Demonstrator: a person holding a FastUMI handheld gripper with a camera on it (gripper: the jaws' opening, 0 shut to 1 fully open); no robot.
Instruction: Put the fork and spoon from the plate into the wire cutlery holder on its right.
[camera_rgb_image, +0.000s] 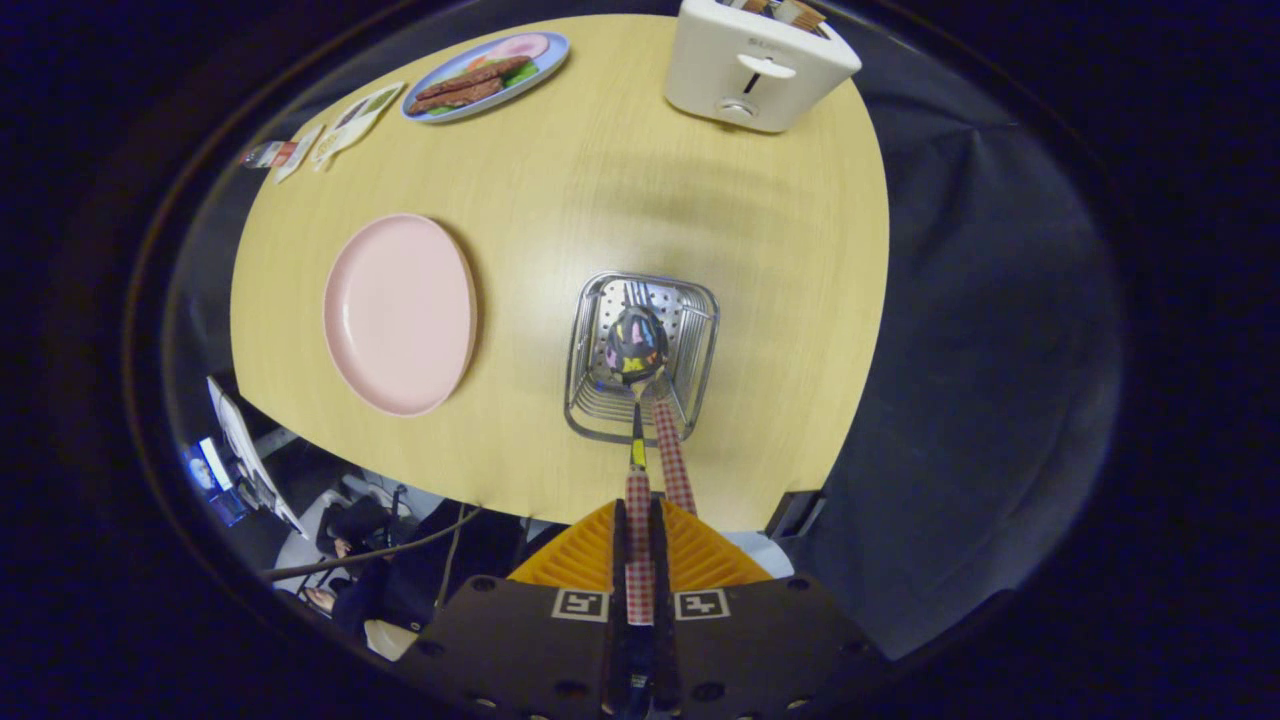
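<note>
We look down on the table (600, 150). The gripper (640, 520) has its jaws closed narrow on the checked handle of the spoon (636, 345), whose bowl hangs inside the wire cutlery holder (700, 330). The fork (668, 440) stands in the holder, its checked handle leaning out just beside the spoon's. The pink plate (400, 312) lies bare at 9 o'clock of the holder; a toaster (750, 65) at 12 o'clock.
</note>
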